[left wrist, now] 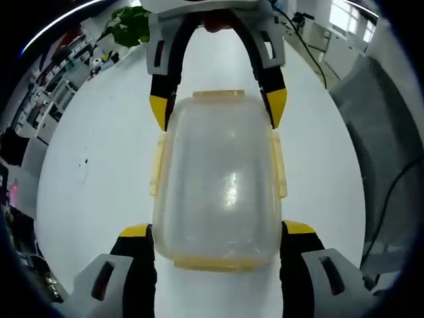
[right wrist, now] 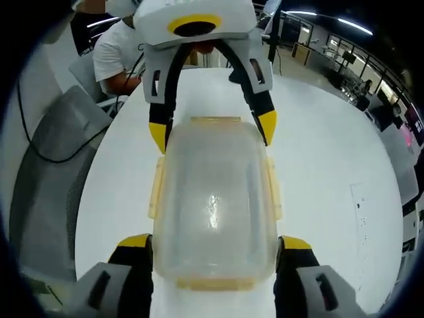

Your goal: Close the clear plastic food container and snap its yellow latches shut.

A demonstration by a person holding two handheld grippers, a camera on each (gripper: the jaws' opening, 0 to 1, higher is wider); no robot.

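Container [left wrist: 218, 182] sits lidded on the white counter [left wrist: 99, 165], long axis running between our left tongs [left wrist: 217, 244] and right tongs [right wrist: 213, 255], both spread astride opposite short ends, equally near, yellow latches [left wrist: 279, 164] along its sides.

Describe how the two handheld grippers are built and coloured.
Both look alike. The left gripper has two black jaws with yellow tips, set in pale grey housings pierced by slots. The right gripper matches it. Seen across the container from the right gripper view, the left gripper's white body carries a yellow-ringed dark oval, and its black arms curve down to yellow tips.
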